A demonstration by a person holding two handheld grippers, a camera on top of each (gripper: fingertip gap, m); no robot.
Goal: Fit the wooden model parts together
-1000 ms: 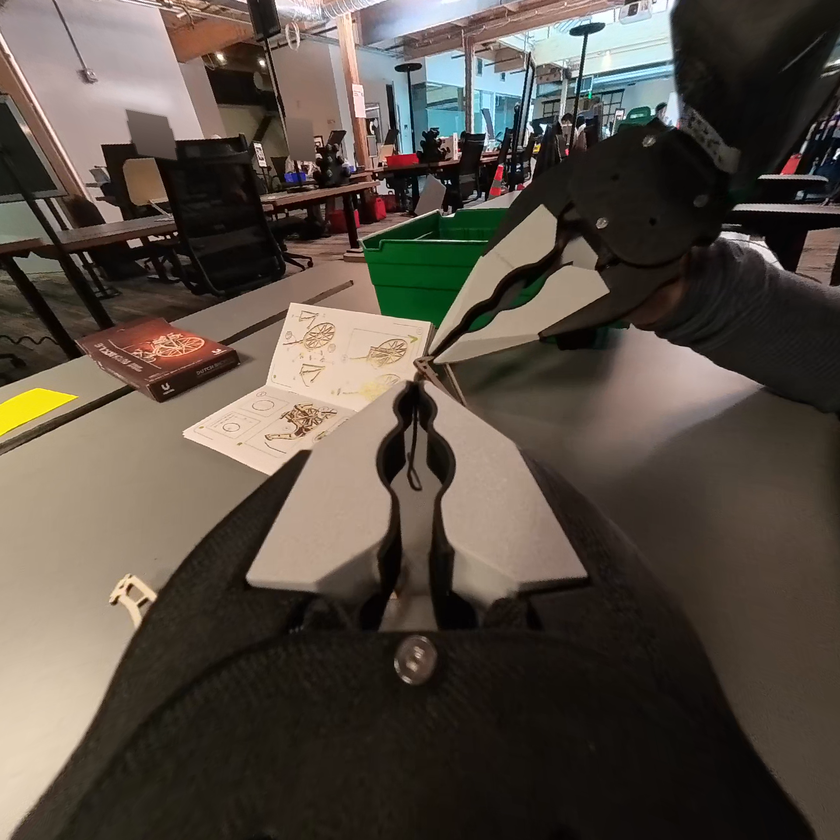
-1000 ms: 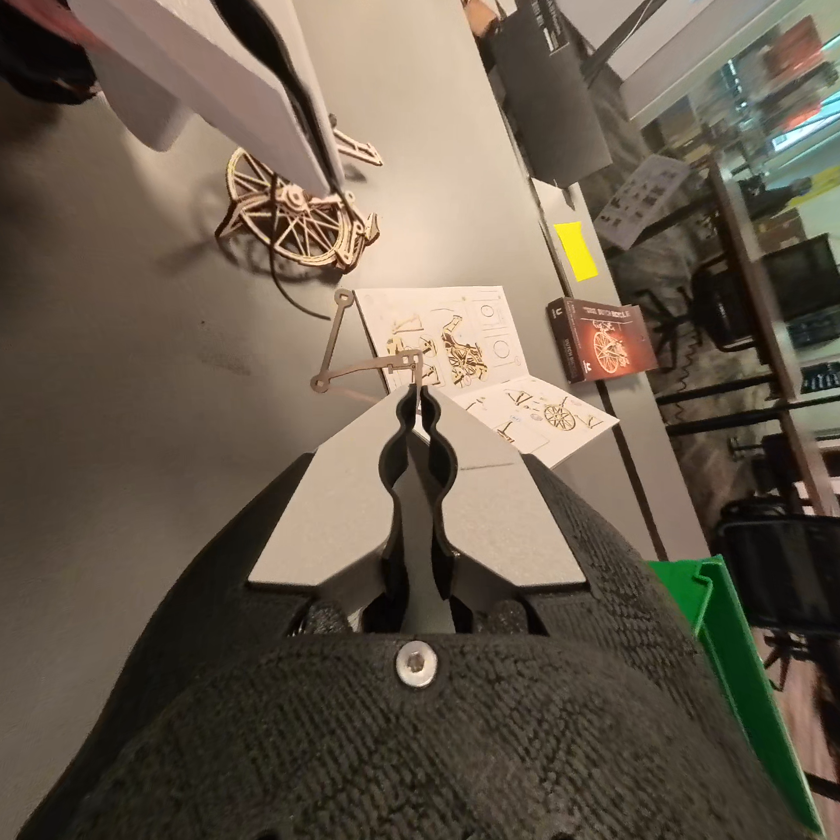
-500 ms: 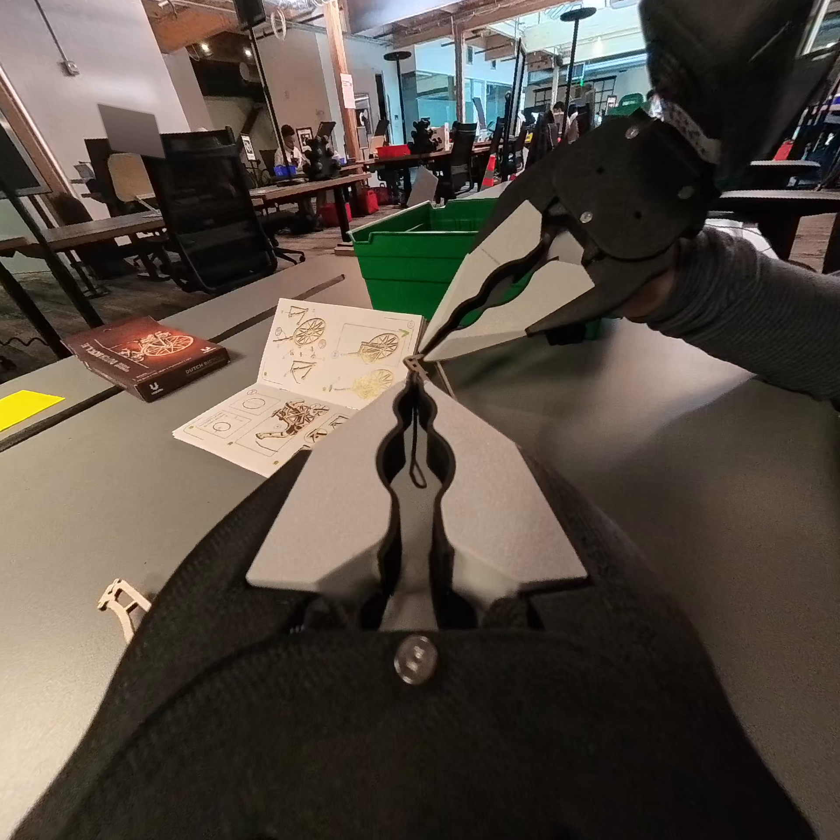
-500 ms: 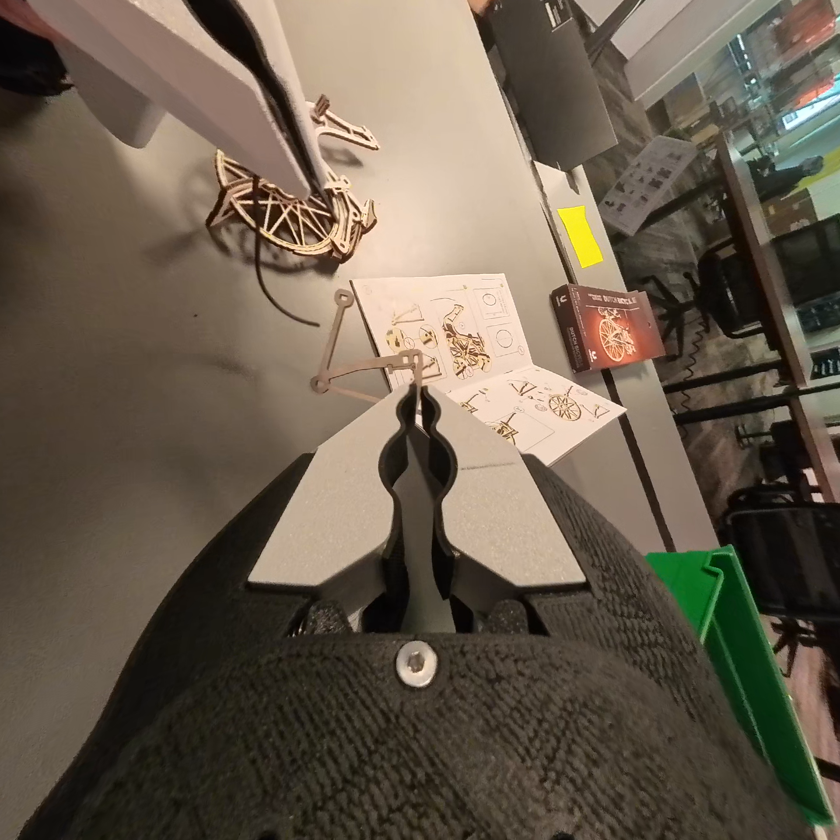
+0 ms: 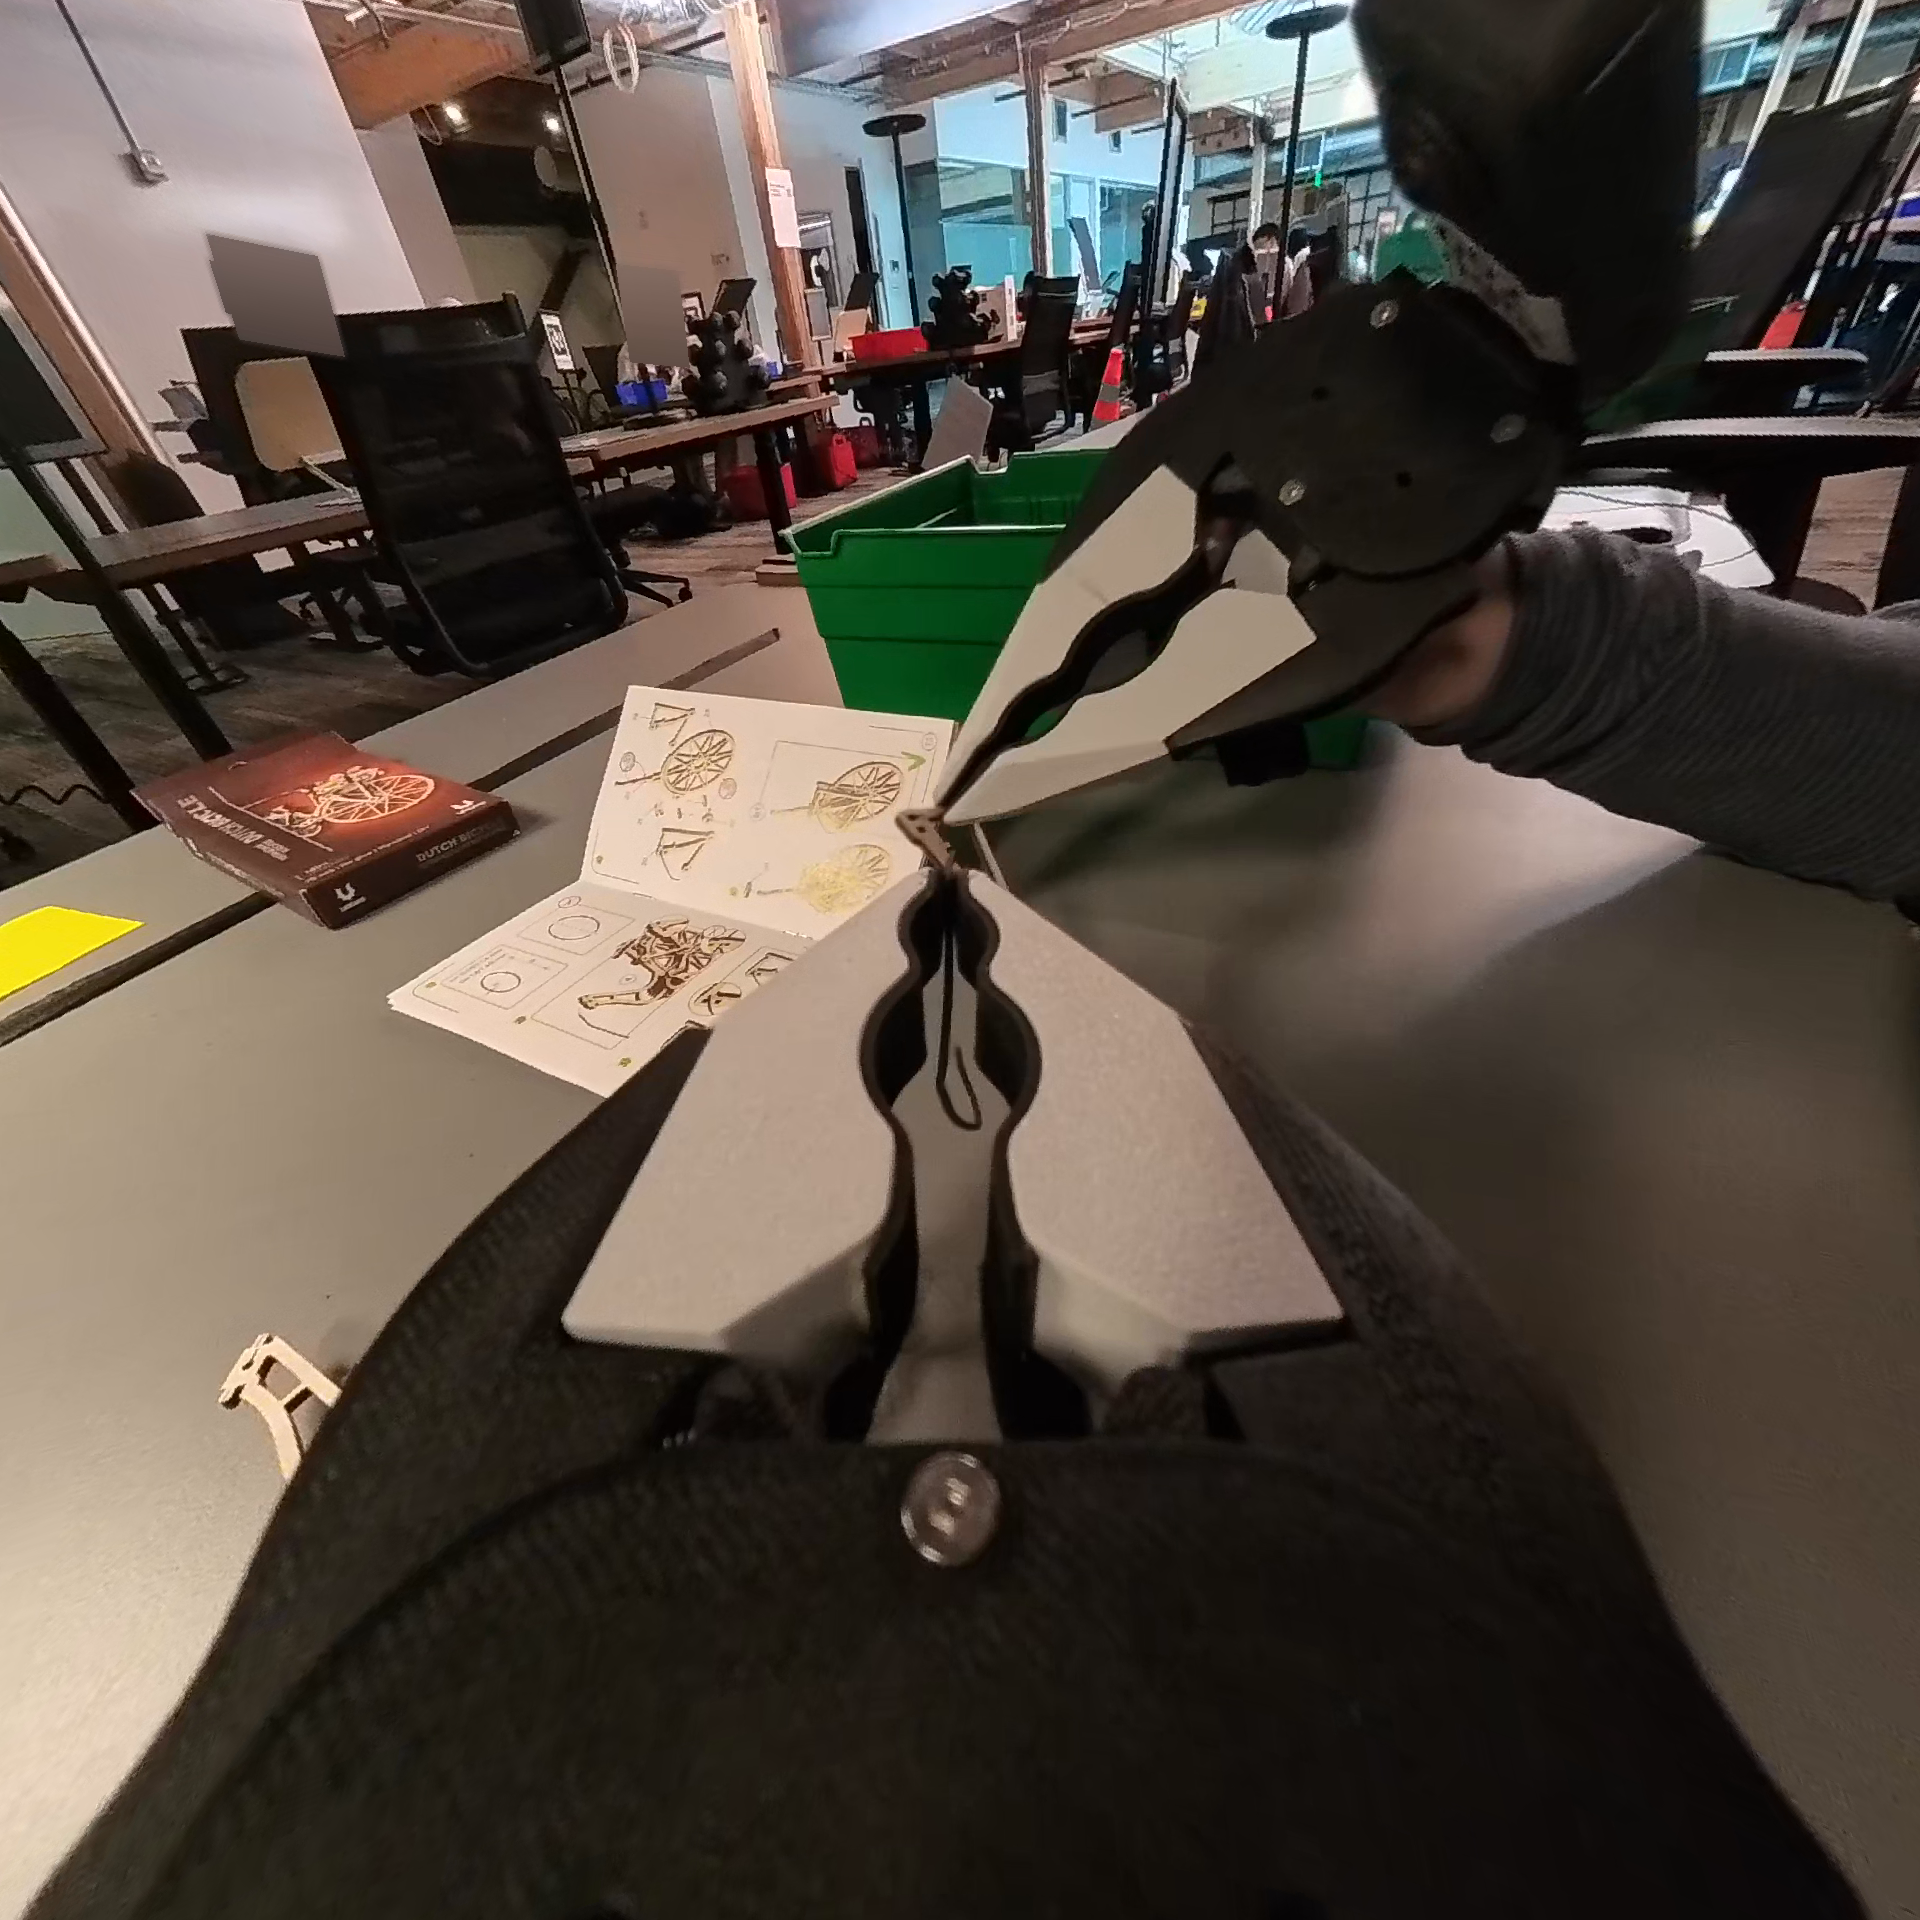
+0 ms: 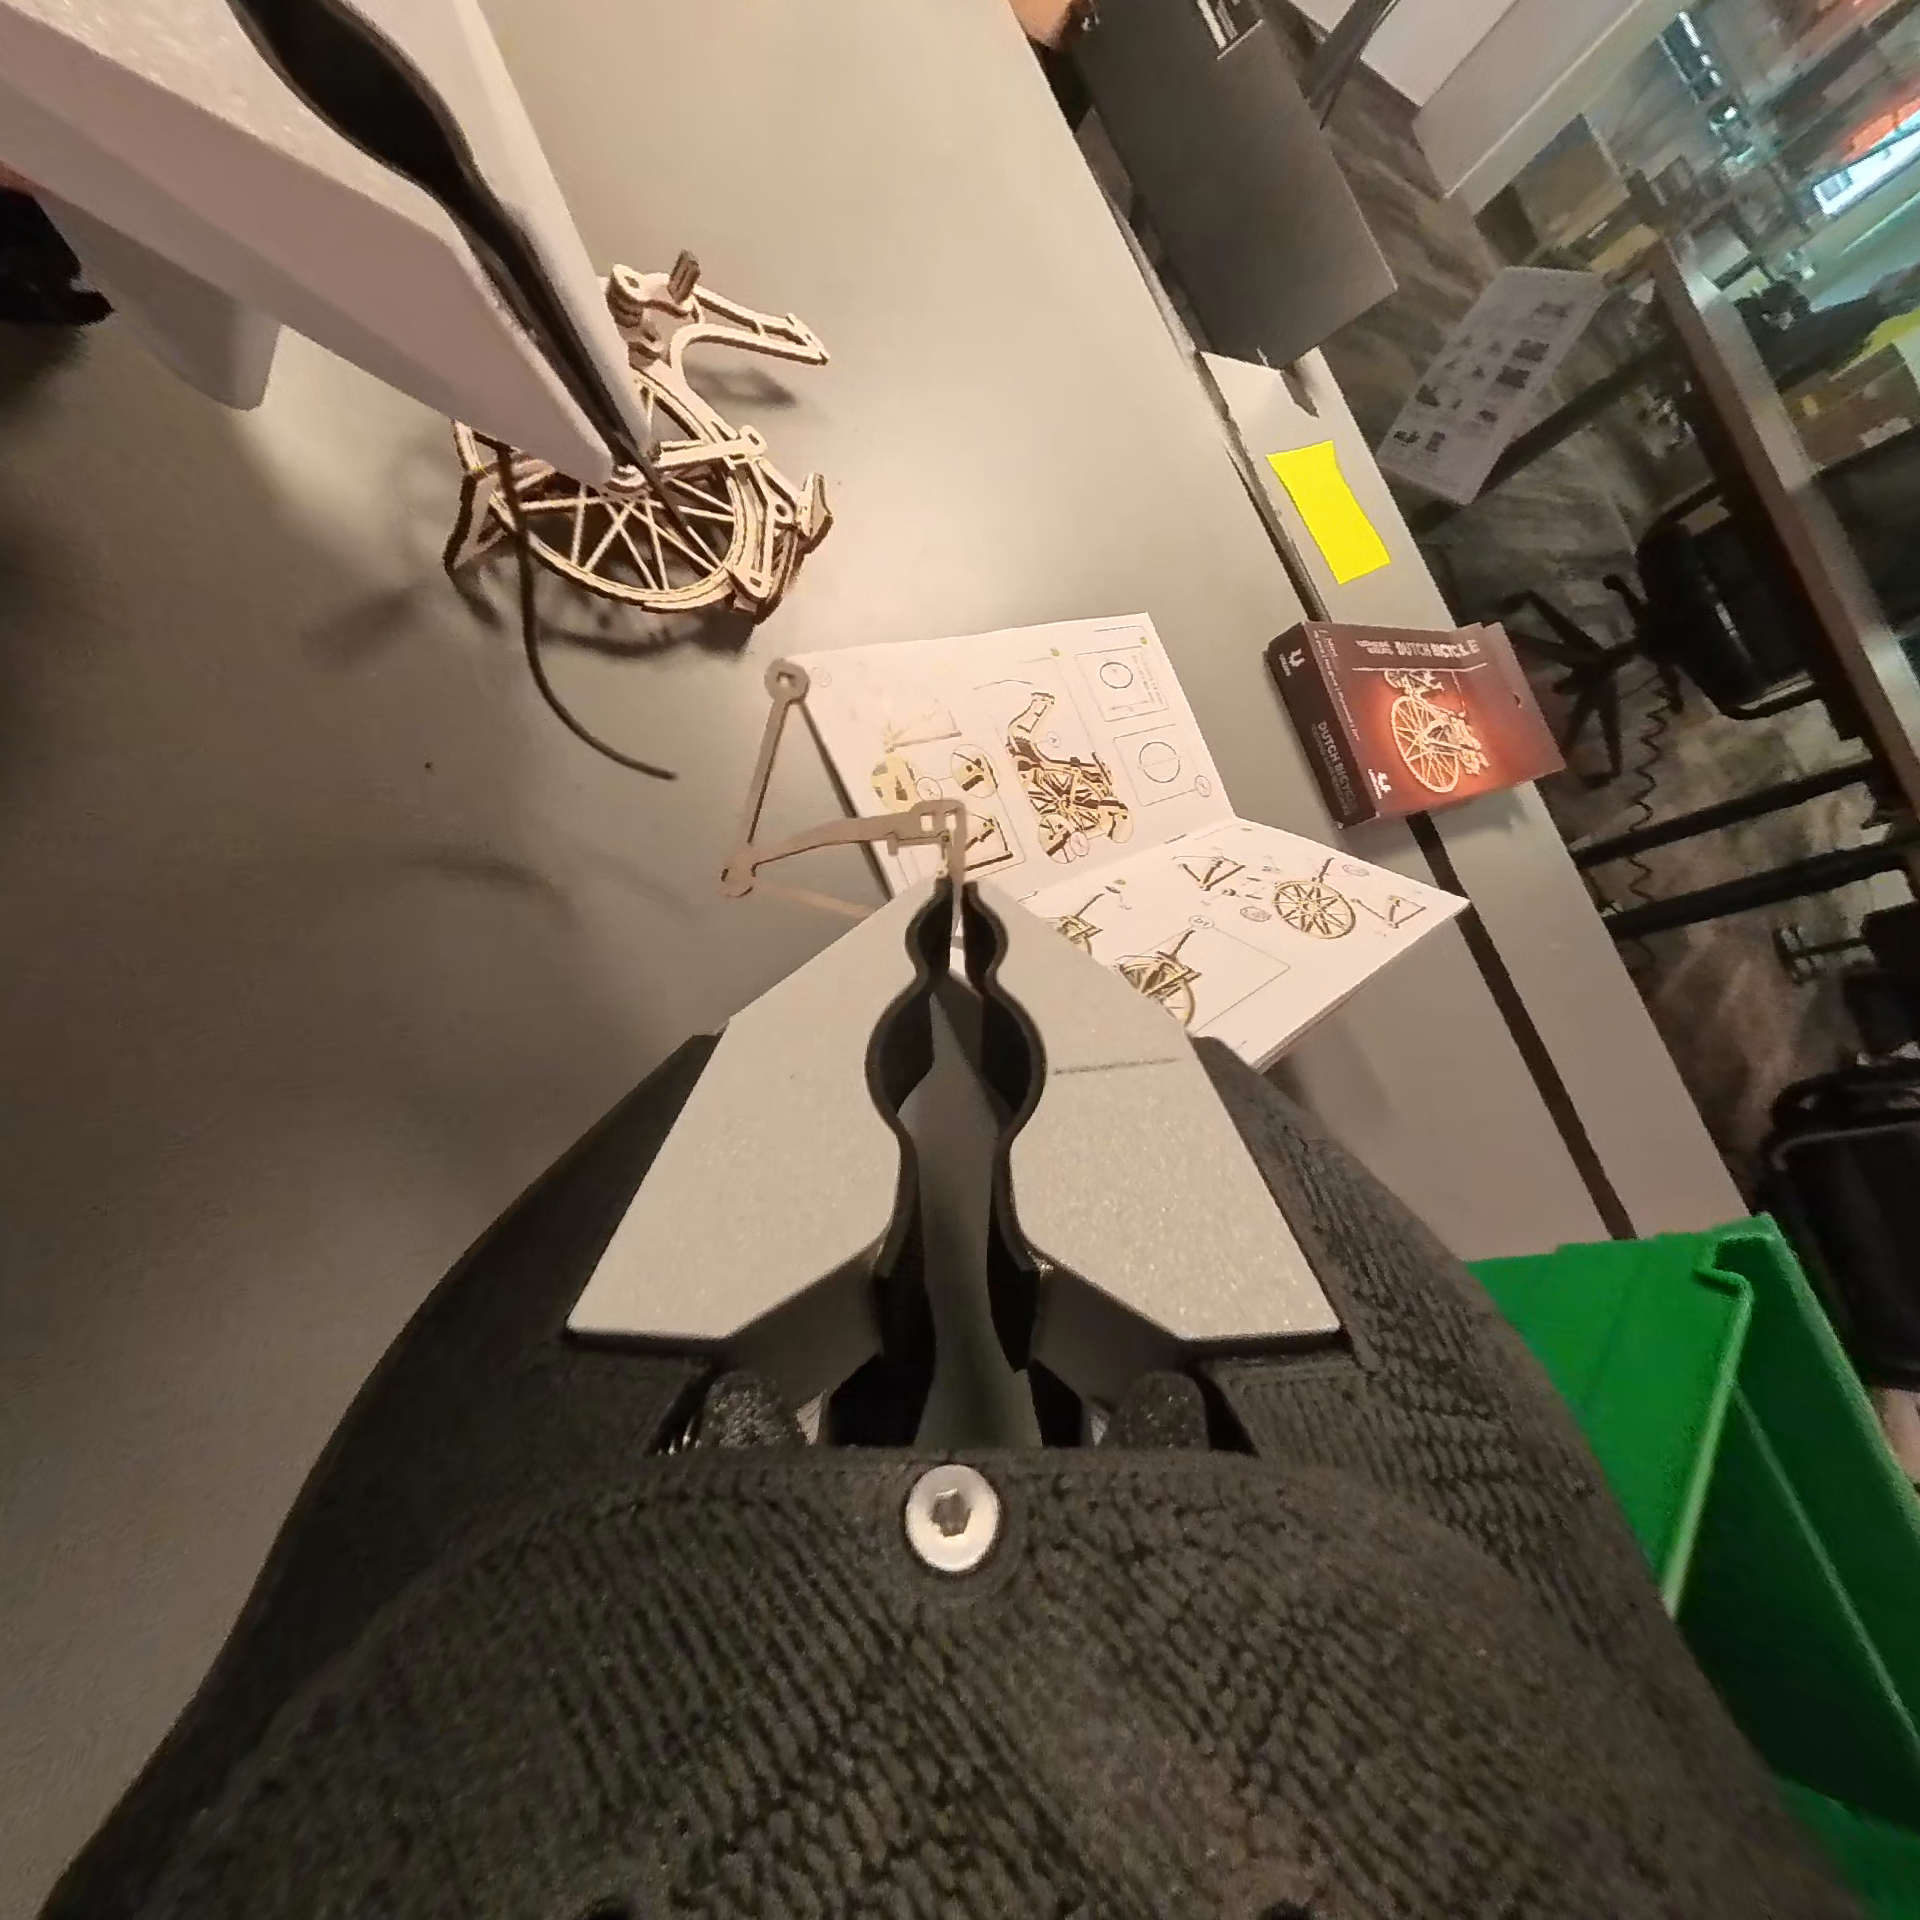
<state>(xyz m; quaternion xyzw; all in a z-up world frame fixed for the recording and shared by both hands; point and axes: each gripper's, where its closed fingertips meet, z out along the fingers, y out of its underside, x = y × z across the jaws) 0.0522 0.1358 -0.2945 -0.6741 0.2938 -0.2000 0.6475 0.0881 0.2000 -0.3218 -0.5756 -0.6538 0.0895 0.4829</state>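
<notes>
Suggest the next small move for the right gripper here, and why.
Probably ease the right gripper, shut on the thin triangular wooden frame, a touch closer to the left gripper, shut on the thin black cord: the frame's end sits just off those tips. The spoked wooden wheel assembly lies unheld.

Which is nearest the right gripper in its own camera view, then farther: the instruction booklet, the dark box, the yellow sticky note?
From the right gripper:
1. Instruction booklet, open just beyond the fingertips.
2. Dark box, farther right.
3. Yellow sticky note, farthest, near the table's edge.
</notes>
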